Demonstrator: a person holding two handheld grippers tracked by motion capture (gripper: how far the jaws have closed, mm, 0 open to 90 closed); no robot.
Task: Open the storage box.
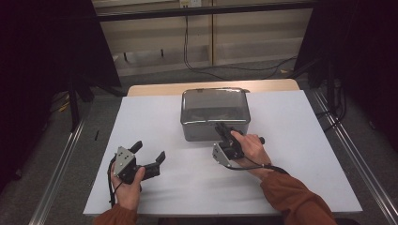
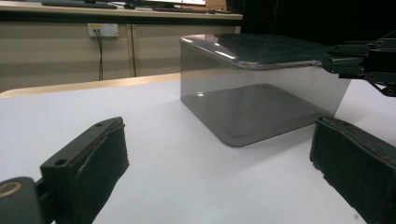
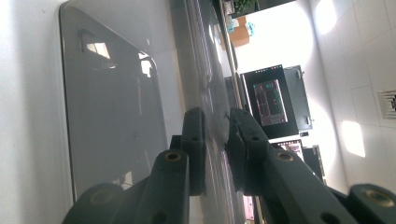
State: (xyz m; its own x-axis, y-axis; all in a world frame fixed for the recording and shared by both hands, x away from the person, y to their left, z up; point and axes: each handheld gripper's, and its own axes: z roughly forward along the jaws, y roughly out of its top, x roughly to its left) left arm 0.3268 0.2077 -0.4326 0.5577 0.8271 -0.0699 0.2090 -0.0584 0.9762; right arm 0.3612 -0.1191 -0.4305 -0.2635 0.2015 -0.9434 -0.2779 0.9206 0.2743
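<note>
One desk [image 1: 155,117], white-topped, carries everything I'm working with, so nothing needs lifting far. At centre frame, toward the far edge, sits the smoky clear plastic box [image 1: 214,114], its flat lid [image 1: 214,104] on top. I have my right gripper [image 1: 222,128] at the box's near right corner, fingers [image 3: 195,140] clamped together on the lid's rim, which looks like a grip for prying it off. My left gripper [image 1: 150,151] rests at lower left, fingers [image 2: 95,156] apart, well clear, ready to steady the box.
</note>
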